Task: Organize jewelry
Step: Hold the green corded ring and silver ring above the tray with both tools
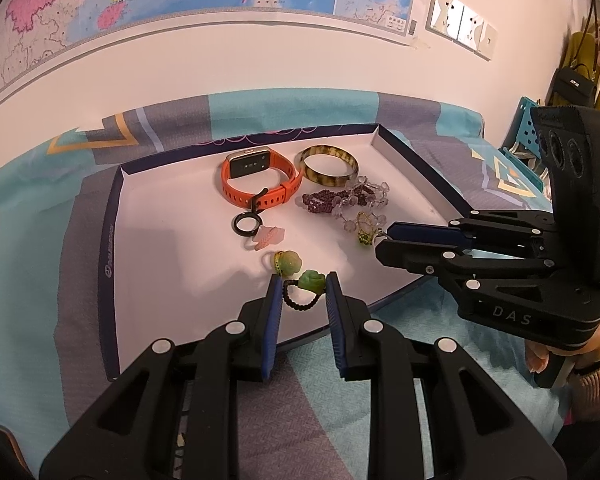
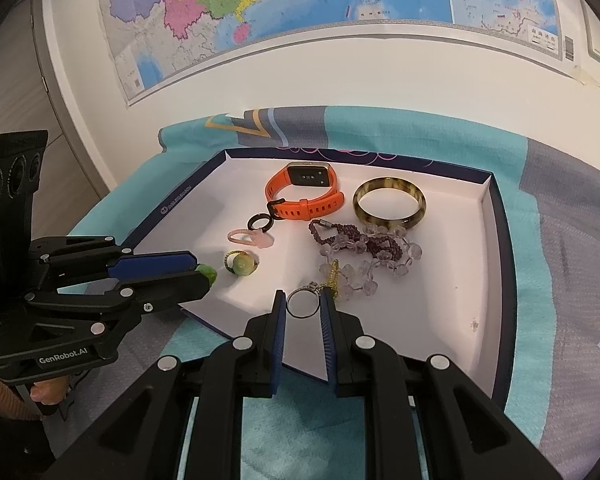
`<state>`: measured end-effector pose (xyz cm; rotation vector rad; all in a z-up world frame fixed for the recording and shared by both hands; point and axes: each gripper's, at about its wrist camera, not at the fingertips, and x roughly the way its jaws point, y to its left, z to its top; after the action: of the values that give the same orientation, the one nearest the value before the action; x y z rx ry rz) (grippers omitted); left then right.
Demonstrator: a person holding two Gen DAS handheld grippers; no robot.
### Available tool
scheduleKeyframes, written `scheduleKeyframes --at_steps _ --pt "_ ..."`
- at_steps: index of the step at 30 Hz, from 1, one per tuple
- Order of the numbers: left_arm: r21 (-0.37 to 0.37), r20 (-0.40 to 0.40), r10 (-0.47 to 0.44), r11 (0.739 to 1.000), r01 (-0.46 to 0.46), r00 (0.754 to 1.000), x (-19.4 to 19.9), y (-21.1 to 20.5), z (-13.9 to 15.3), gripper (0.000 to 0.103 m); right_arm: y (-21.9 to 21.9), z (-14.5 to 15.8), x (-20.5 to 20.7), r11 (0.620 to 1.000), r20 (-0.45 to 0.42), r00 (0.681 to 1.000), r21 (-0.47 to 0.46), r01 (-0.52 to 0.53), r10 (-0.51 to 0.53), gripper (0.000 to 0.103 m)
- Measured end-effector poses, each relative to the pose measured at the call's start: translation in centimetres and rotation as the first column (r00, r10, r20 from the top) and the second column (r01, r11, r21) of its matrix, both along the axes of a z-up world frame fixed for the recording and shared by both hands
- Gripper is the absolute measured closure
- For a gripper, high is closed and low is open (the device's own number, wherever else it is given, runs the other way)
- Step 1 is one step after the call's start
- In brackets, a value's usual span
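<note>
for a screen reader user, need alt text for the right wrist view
The right gripper holds a thin silver ring between its fingers over a white tray of jewelry. Beyond lie an orange watch, an amber bangle and beaded bracelets; the left gripper grips a green ring.

Orange watch (image 2: 304, 196), mottled amber-brown bangle (image 2: 390, 204), purple beads (image 1: 332, 200), two green rose rings (image 1: 312, 281), a pink ring (image 2: 250, 237), all on a white tray (image 2: 452, 280) edged navy; teal-and-grey bedspread (image 1: 40, 300).
</note>
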<state>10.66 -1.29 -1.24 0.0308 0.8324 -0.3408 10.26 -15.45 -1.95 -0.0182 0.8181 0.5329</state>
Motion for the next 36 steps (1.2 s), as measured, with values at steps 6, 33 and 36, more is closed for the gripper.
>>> scheduleKeyframes --at_steps 6,33,36 --pt "-0.002 -0.002 0.0 1.0 0.0 1.0 0.04 -0.01 -0.01 0.08 0.04 -0.14 0.13 1.0 -0.004 1.0 -0.002 0.002 -0.002 0.087" --pt "0.0 -0.014 0.009 1.0 -0.009 1.0 0.32 -0.09 -0.39 0.08 0.27 -0.48 0.75 1.0 -0.02 1.0 -0.012 0.016 -0.016 0.087" --pt "0.0 -0.016 0.011 1.0 -0.011 1.0 0.42 0.03 -0.46 0.081 0.36 -0.54 0.86 1.0 -0.023 1.0 -0.016 0.016 -0.016 0.087"
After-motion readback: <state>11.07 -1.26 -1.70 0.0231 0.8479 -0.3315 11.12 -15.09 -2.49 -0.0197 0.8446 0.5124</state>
